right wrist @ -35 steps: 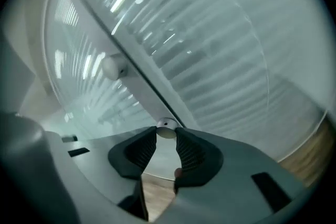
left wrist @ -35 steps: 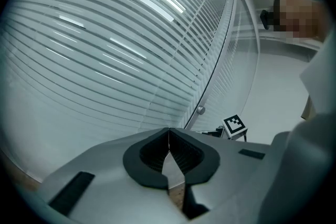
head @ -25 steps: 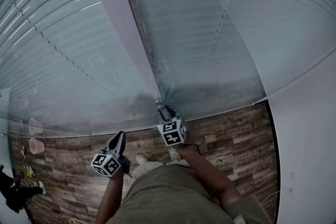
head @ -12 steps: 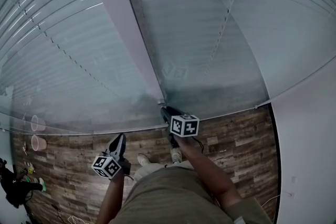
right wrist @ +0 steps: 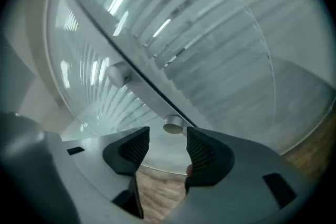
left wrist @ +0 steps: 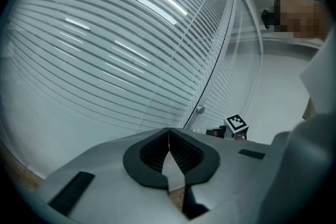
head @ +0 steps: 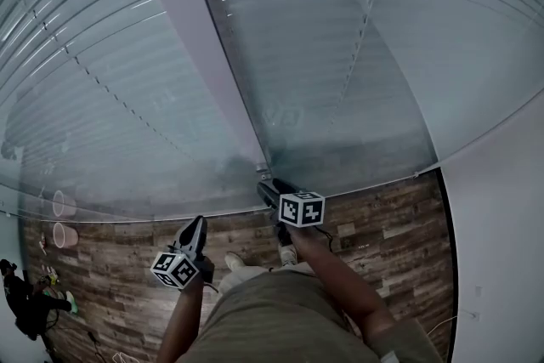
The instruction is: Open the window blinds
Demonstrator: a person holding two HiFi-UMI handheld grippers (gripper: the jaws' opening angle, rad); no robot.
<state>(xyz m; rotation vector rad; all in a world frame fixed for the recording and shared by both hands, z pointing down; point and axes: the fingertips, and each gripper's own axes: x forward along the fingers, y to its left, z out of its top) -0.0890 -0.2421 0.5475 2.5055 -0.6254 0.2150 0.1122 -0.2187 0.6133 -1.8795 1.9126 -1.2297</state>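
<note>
The window blinds (head: 340,55) hang with their slats behind glass, in two panels split by a grey upright frame (head: 195,55). At the frame's foot a small round metal knob (right wrist: 173,125) sticks out, with a second knob (right wrist: 119,73) higher up. My right gripper (right wrist: 168,135) is open; its jaws have just been opening. The lower knob sits just off the tips, and the pads do not press on it. In the head view this gripper (head: 268,190) points at the frame's base. My left gripper (left wrist: 169,131) hangs back lower left (head: 194,229), shut on nothing.
A wood-pattern floor (head: 382,217) runs under the window. A white wall (head: 501,251) closes the right side. Two pink cups (head: 58,205) stand at the far left by the glass, and another person (head: 25,306) is at the lower left corner.
My right gripper has rolled about its own axis at the knob, so its marker cube has swung from behind it to its right side. The left gripper has kept still.
</note>
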